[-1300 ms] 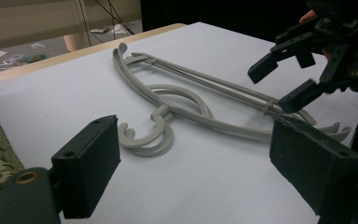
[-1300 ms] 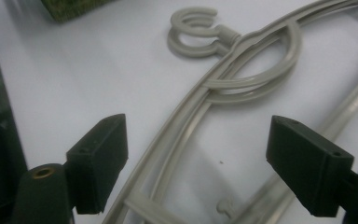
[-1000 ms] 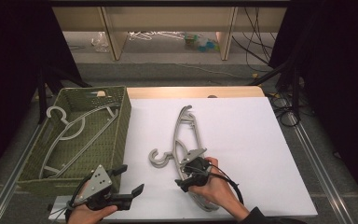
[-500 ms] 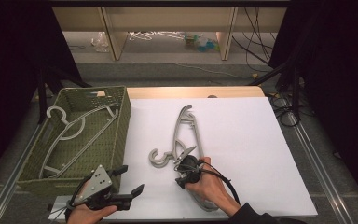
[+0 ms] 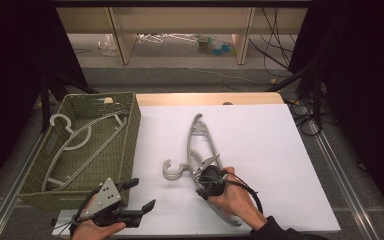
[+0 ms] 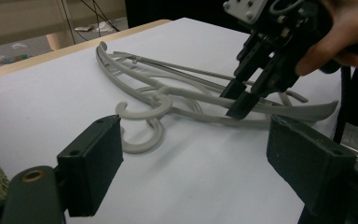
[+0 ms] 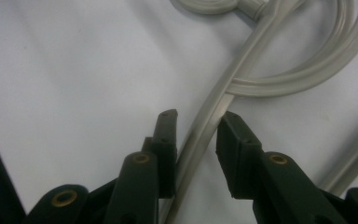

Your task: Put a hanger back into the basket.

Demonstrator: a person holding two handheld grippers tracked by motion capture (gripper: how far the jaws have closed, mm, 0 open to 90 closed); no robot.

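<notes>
From above, we saw our right gripper [image 5: 206,176] over the grey hanger [image 5: 200,145] on the white table [image 5: 280,165]. Our left gripper [image 6: 193,154] stood open, empty. In the right gripper view, our jaws had just been closing around the hanger's arm [image 7: 205,126], one pad touching it.

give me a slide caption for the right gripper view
Right gripper jaws, just closing, straddle the grey hanger arm on the white table.

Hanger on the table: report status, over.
Right gripper closing around hanger arm, pads near it, grip unconfirmed. Left gripper open beside basket. Nothing in the way.
</notes>
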